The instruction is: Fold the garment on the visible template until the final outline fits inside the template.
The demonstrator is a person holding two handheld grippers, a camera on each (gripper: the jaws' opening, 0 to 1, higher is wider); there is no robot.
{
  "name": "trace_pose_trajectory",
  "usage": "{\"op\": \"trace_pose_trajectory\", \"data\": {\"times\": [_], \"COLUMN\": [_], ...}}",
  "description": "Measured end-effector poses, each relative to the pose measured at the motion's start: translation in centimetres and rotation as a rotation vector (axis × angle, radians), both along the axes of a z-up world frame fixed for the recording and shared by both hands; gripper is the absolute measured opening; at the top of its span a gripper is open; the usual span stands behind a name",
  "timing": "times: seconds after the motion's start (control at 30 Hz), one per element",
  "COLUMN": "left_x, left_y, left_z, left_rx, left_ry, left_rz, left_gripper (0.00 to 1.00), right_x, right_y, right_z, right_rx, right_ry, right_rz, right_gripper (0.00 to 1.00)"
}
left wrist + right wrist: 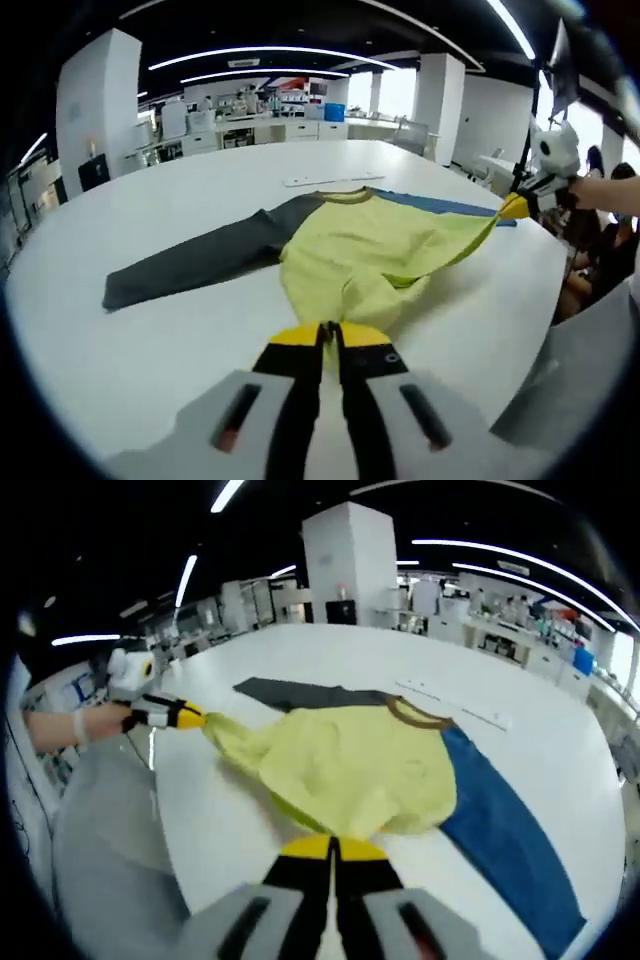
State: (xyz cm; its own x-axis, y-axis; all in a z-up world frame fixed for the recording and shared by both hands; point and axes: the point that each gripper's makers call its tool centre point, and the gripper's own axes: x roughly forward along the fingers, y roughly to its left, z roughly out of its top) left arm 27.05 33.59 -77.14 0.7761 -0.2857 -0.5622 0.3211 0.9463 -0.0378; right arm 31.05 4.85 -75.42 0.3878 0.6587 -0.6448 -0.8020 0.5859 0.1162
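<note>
Nearest in the left gripper view, the left gripper [329,335] has its yellow-tipped jaws pressed together on the hem edge of the yellow long-sleeved garment with one dark grey sleeve and one blue sleeve [370,255]. In the right gripper view, the right gripper [333,846] likewise has its jaws closed on the yellow cloth at the opposite hem corner. Each gripper also shows in the other's view, at the far side, pinching its corner and held by a person's hand.

The garment lies on the large white table [180,330], body spread between the two grippers, hem lifted and pulled taut. Beyond the body, the grey sleeve [195,262] stretches flat to one side and the blue sleeve [505,830] to the other, with the brown-edged collar [415,713] farthest from the hem.

The step in hand appears to be the first fold: both hem corners are gripped, ready to be carried toward the collar. The next move likely calls for lifting both corners evenly and laying them forward together so the fold stays straight. A template outline cannot be made out.

Count: one garment, two sleeves, two grippers, one table; a thin white strip [330,180] lies past the collar.
</note>
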Motion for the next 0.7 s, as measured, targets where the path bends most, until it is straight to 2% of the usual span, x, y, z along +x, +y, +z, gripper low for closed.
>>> {"op": "trace_pose_trajectory", "data": {"times": [0.1, 0.2, 0.27, 0.43, 0.57, 0.7], "left_x": [-1.3, -2.5, -3.0, -3.7, -3.9, -4.3], "left_y": [0.3, 0.4, 0.7, 0.6, 0.8, 0.8], "left_z": [-1.2, -2.4, -3.2, -4.5, -5.0, -5.4], "left_rx": [0.052, 0.093, 0.137, 0.169, 0.148, 0.164], "left_ry": [0.045, 0.083, 0.104, 0.133, 0.150, 0.166], "left_rz": [-0.044, -0.077, -0.099, -0.138, -0.125, -0.159], "left_gripper": [0.02, 0.02, 0.02, 0.02, 0.02, 0.02], "right_x": [-1.8, -3.4, -3.9, -5.4, -6.0, -6.2], "right_y": [-0.7, -2.1, -2.6, -3.9, -5.3, -7.3], "right_z": [-0.4, -1.6, -2.0, -3.0, -3.9, -4.8], "right_rx": [-0.001, -0.058, -0.065, -0.084, -0.100, -0.140], "right_ry": [0.027, 0.023, 0.041, 0.080, 0.106, 0.125], "right_rz": [-0.006, 0.006, 0.002, -0.017, -0.046, -0.058], "right_gripper": [0.00, 0.00, 0.00, 0.00, 0.00, 0.00]}}
